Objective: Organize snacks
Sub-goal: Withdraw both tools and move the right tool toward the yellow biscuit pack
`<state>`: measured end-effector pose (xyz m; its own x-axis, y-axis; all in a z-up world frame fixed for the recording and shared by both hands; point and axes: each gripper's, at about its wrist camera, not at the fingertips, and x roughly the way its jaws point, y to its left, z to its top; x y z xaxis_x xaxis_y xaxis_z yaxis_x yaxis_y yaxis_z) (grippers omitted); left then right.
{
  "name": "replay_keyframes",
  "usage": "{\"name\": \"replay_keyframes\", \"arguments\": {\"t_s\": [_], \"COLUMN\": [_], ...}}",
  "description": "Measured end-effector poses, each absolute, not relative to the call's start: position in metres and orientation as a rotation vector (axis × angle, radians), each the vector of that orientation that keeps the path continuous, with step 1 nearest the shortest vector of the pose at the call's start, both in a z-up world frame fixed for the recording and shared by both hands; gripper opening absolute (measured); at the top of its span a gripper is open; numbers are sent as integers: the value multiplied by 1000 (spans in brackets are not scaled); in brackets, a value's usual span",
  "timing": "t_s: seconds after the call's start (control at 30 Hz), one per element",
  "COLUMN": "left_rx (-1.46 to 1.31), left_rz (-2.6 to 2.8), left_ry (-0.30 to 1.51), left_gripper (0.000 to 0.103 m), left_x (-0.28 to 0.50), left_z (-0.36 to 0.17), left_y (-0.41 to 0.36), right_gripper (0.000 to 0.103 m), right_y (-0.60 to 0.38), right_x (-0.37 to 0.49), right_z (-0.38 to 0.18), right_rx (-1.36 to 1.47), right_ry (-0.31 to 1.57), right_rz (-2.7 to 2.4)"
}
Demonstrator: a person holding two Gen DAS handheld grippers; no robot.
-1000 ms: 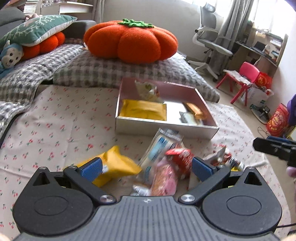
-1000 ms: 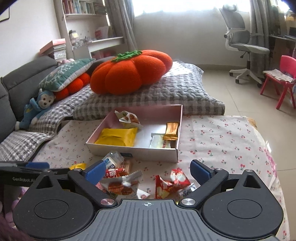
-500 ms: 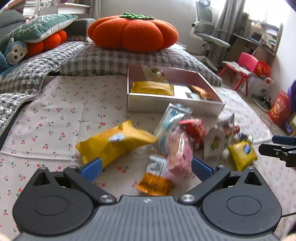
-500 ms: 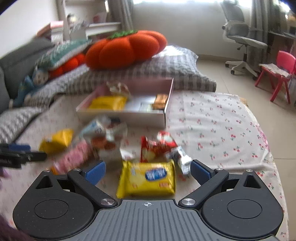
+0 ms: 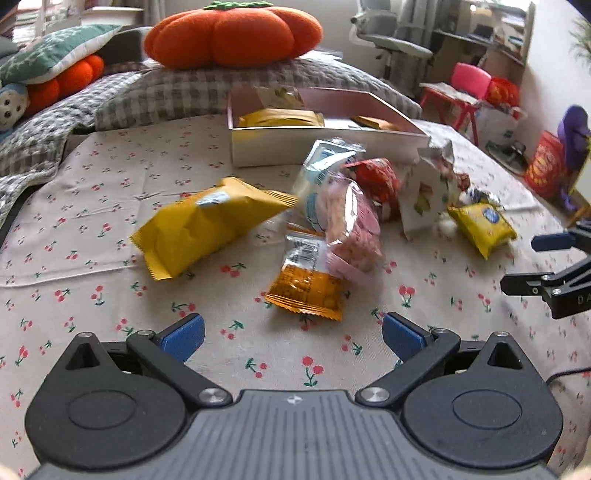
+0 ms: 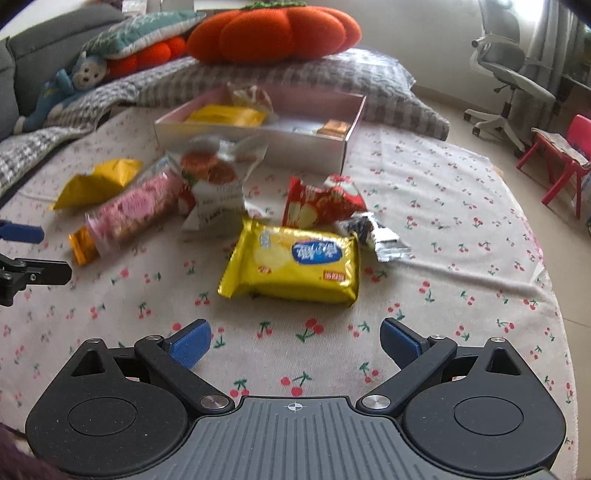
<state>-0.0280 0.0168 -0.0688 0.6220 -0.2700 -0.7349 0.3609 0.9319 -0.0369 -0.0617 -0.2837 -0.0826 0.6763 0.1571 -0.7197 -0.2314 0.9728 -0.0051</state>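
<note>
Several snack packets lie scattered on the cherry-print cloth in front of a pink box point(image 5: 321, 146) point(image 6: 303, 147) that holds a yellow packet point(image 5: 280, 118) and a few small bars. In the left wrist view a big yellow bag point(image 5: 207, 229), a pink biscuit pack point(image 5: 351, 229) and an orange packet point(image 5: 306, 288) lie ahead of my open left gripper point(image 5: 291, 338). In the right wrist view a yellow biscuit pack point(image 6: 295, 266) lies just ahead of my open right gripper point(image 6: 295, 341), with a red packet point(image 6: 321, 201) behind it. Neither gripper holds anything.
A large orange pumpkin cushion point(image 5: 236, 31) sits on grey checked bedding point(image 5: 207, 88) behind the box. An office chair point(image 6: 513, 74) and a red child's chair point(image 6: 561, 155) stand on the floor to the right. The cloth's edge drops off on the right.
Both grippers have pulled back and lower from the box, so more of the scattered packets lie in view ahead of the fingers. Both remain open.
</note>
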Motion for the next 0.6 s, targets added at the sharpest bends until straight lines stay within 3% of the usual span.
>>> {"name": "replay_keyframes", "arguments": {"t_s": [0.4, 0.6], "left_rx": [195, 217], "left_rz": [-402, -417], "left_ry": [832, 751], "left_gripper": [102, 100], "left_x": [-25, -23], "left_z": [-77, -58], "left_y": [8, 5], "right_gripper": [103, 103], "right_y": [-291, -285], "right_x": [-51, -35], "right_z": [-94, -86], "right_rx": [-66, -83], "right_ry": [785, 855], "right_rz": [247, 264]}}
